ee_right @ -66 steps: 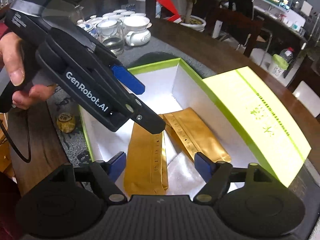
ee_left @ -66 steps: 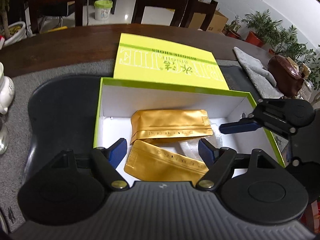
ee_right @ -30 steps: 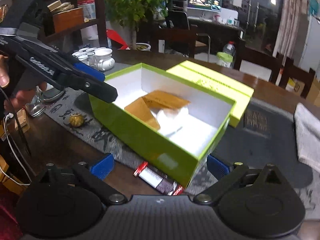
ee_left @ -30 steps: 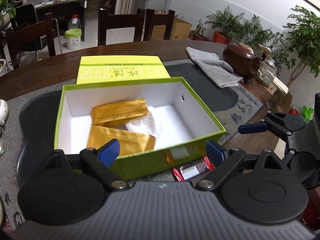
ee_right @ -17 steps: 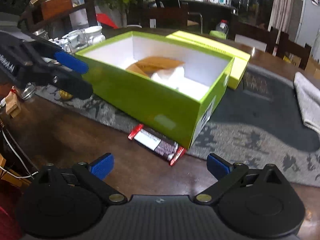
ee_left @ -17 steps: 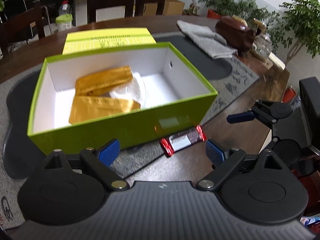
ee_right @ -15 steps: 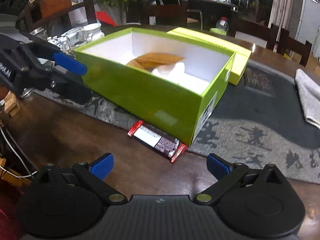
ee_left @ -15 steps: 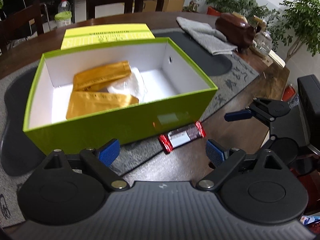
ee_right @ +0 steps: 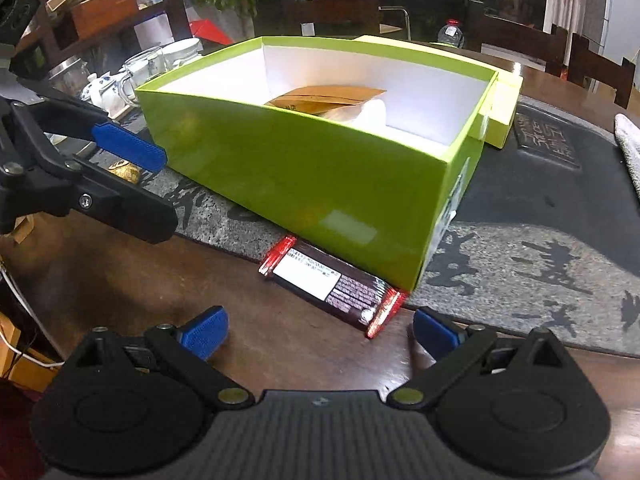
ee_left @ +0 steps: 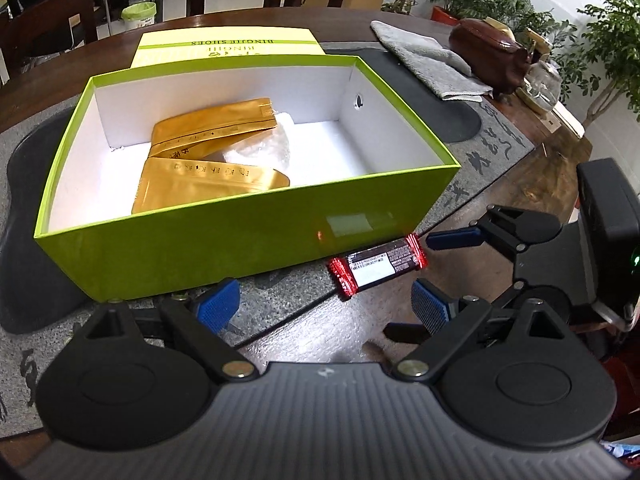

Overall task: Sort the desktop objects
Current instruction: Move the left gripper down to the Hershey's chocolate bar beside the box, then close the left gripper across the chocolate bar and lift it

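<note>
A candy bar (ee_left: 378,266) in a dark wrapper with red ends lies on the table against the front wall of an open green shoe box (ee_left: 240,240). Inside the box are two gold pouches (ee_left: 208,128) and a clear plastic bag (ee_left: 260,148). My left gripper (ee_left: 323,306) is open and empty, low over the table, with the bar just ahead to its right. My right gripper (ee_right: 319,332) is open too, and the candy bar (ee_right: 332,284) lies just beyond its fingertips. In the left wrist view the right gripper's upper finger (ee_left: 454,238) hangs beside the bar's right end.
The box lid (ee_left: 224,46) lies behind the box. A grey cloth (ee_left: 428,60) and a brown clay figure (ee_left: 492,54) sit at the back right. Glass cups and a teapot (ee_right: 140,68) stand left of the box, near a small golden ornament (ee_right: 124,172). Dark chairs ring the table.
Both grippers have come down toward the table in front of the box. The candy bar now sits closer to both pairs of fingertips. Both pairs of jaws have stayed wide.
</note>
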